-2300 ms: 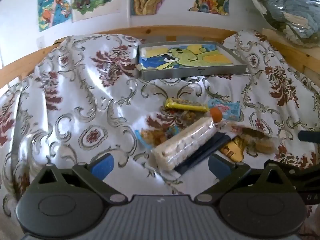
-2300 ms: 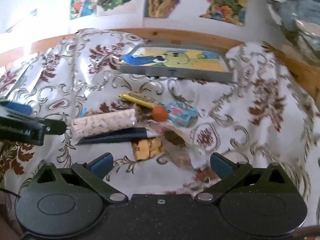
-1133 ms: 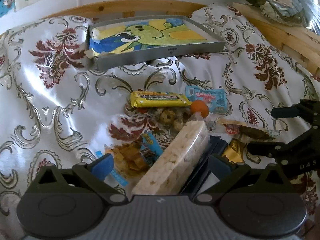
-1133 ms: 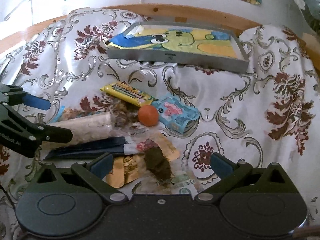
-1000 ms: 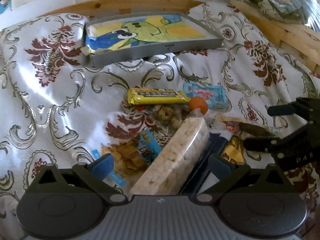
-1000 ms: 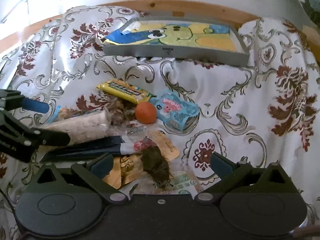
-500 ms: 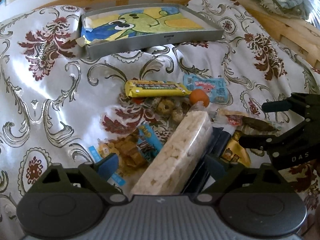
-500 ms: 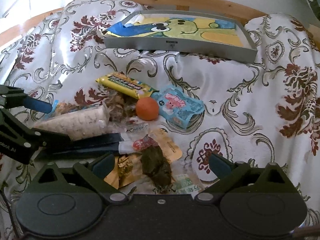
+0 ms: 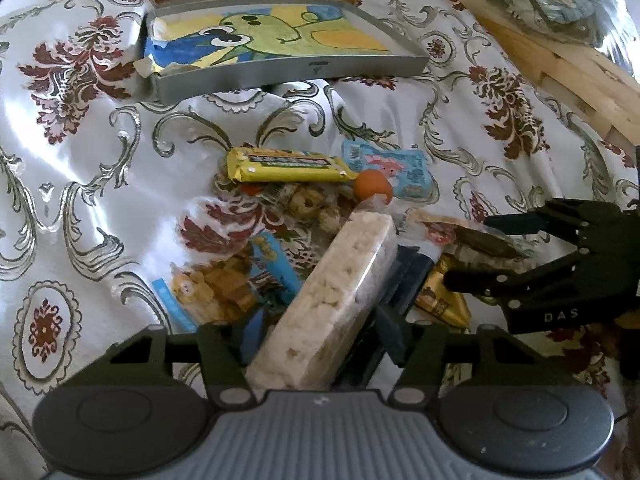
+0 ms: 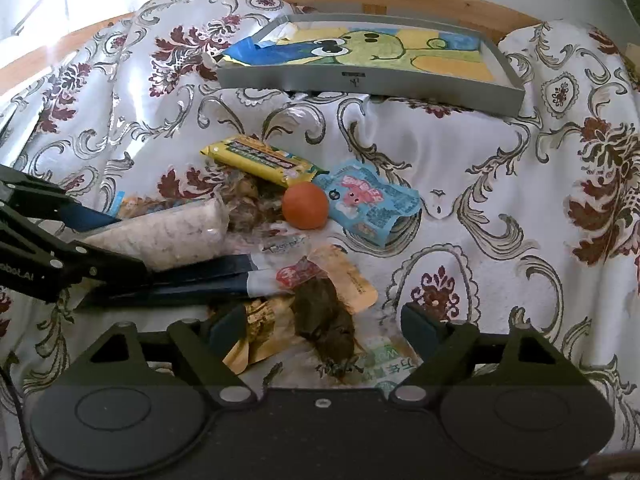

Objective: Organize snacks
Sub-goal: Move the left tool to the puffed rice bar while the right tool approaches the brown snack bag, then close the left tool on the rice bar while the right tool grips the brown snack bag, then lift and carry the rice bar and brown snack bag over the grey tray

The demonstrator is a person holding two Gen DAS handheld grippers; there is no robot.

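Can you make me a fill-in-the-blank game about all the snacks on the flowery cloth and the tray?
1. The little round ball next to the blue pouch is colored ____.
2. The long snack bar lying nearest the gray tray has a ____ wrapper.
3. The picture inside the tray shows a green ____.
4. The left claw is closing around a long pack of ____ puffed snacks.

Missing words: orange; yellow; frog; white

Both sets of jaws, wide apart a second ago, are closing: the left gripper around the clear pack of puffed snacks, the right gripper around the dark dried-snack packet between its fingers.
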